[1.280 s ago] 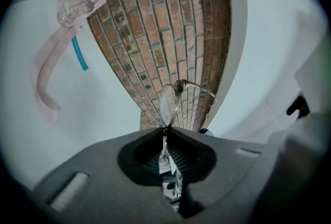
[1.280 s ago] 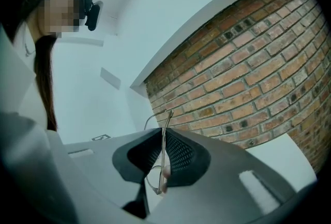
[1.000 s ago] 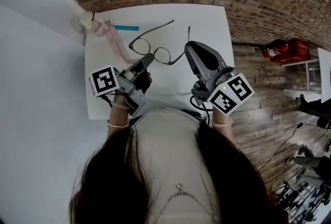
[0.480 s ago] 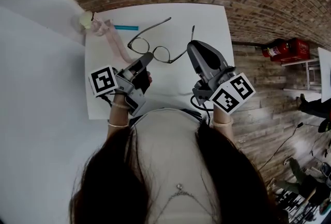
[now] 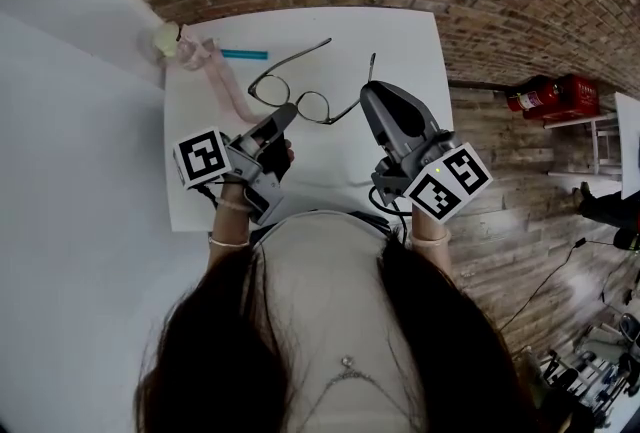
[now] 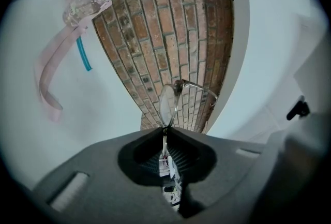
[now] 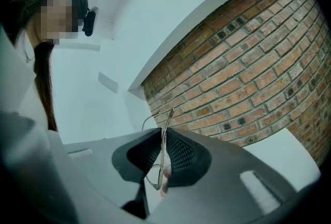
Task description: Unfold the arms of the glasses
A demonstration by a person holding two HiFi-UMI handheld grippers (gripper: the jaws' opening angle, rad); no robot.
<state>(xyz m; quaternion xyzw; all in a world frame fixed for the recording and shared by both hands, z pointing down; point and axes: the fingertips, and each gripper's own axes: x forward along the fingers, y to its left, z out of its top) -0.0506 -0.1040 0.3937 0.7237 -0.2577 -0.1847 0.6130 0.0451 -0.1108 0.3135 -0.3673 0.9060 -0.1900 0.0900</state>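
Observation:
Thin wire-rimmed glasses [image 5: 300, 93] hang just above the white table [image 5: 400, 31], both arms swung out. My left gripper [image 5: 290, 110] is shut on the rim of the near lens; in the left gripper view the lens [image 6: 168, 104] stands up out of the shut jaws of the left gripper [image 6: 165, 134]. My right gripper [image 5: 367, 88] is shut on the right-hand arm of the glasses, whose tip [image 5: 372, 59] pokes beyond the jaws. In the right gripper view that thin arm [image 7: 166, 122] runs through the shut jaws of the right gripper [image 7: 162, 136].
A pink strap with a clear and pale green piece [image 5: 172, 40] lies at the table's far left corner, a teal pen [image 5: 245, 54] beside it. A red fire extinguisher [image 5: 545, 96] lies on the wooden floor to the right. A brick wall borders the table's far side.
The right gripper has shifted slightly to the right with the glasses arm, and the frame has moved a little with it. Both grippers keep their hold.

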